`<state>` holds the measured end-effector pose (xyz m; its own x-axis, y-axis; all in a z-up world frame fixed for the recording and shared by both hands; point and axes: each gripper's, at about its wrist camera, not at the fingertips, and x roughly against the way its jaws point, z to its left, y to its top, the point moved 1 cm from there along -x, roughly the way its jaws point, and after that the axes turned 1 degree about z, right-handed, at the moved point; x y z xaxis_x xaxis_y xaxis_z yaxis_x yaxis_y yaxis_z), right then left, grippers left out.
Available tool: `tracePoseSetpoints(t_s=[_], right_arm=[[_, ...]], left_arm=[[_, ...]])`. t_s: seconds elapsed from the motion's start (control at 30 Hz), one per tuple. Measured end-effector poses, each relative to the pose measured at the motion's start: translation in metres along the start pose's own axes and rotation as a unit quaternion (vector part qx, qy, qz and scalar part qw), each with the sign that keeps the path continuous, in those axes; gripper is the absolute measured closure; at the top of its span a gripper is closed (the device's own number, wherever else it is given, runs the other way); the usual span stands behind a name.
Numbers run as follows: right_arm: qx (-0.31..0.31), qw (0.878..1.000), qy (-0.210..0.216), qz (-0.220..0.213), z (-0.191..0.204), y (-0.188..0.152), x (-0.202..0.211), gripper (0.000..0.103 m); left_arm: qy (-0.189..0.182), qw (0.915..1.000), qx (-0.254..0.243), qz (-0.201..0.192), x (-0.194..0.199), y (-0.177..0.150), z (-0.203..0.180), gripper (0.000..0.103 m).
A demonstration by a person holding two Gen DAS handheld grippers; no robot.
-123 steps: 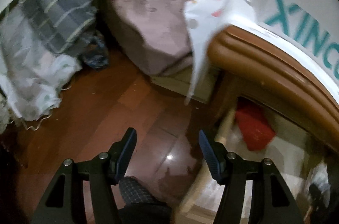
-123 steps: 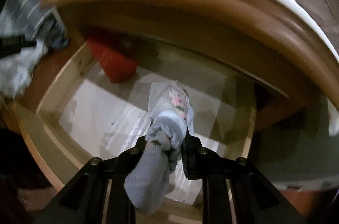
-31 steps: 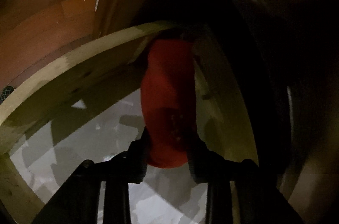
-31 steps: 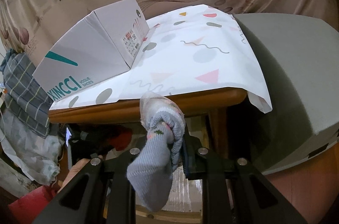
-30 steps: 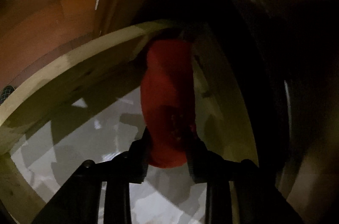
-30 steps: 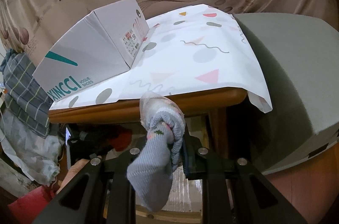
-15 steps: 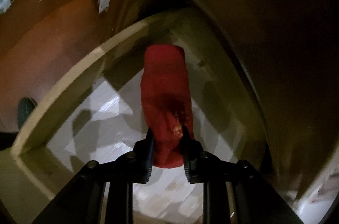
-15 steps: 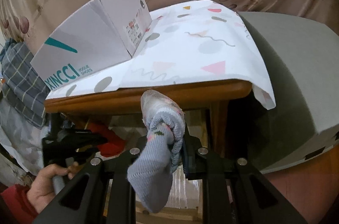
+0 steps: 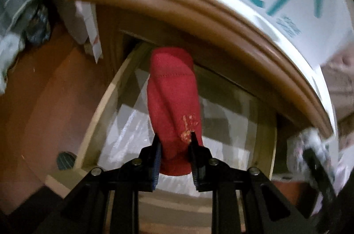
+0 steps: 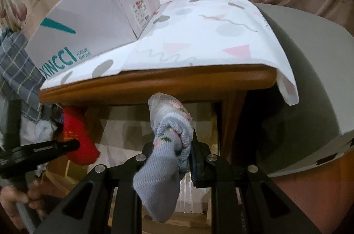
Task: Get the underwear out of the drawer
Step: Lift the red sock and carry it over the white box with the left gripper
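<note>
While the left gripper [image 9: 174, 142] jaws pinch a red knit roll [image 9: 173, 99], the right gripper [image 10: 171, 143] jaws clamp a grey ribbed bundle [image 10: 164, 145].

Dim and warm under the counter edge [image 9: 199, 4], motion-smeared toward the rim. Brighter and sharper over the white box [image 10: 93, 19]. Heavy fisheye bending and black corners in both views.
</note>
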<state>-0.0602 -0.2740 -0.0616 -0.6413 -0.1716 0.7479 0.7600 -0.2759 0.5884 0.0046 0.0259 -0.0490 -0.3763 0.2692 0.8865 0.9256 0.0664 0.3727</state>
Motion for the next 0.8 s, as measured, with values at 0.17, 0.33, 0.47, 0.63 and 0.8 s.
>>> tracePoseSetpoints(t_s=[0.17, 0.33, 0.47, 0.63, 0.8], right_arm=[[0.005, 1.0, -0.002, 0.01, 0.002, -0.001, -0.006, 0.085], [-0.01, 1.0, -0.002, 0.015, -0.004, -0.001, -0.007, 0.085], [-0.013, 1.0, -0.001, 0.017, -0.006, 0.0, -0.008, 0.085], [-0.015, 1.0, 0.003, 0.019, -0.005, 0.001, -0.01, 0.085], [-0.019, 1.0, 0.006, 0.017, -0.005, 0.002, -0.009, 0.085]], left_arm=[[0.016, 0.9959, -0.083, -0.033, 0.039, 0.002, -0.008, 0.08], [0.02, 0.99, -0.132, -0.048, 0.074, 0.002, -0.011, 0.082], [0.029, 0.9822, -0.175, -0.063, 0.1, 0.001, -0.013, 0.083], [0.014, 0.9718, -0.222, -0.077, 0.145, 0.0, -0.022, 0.085], [0.0, 0.9687, -0.237, -0.074, 0.167, -0.005, -0.034, 0.086]])
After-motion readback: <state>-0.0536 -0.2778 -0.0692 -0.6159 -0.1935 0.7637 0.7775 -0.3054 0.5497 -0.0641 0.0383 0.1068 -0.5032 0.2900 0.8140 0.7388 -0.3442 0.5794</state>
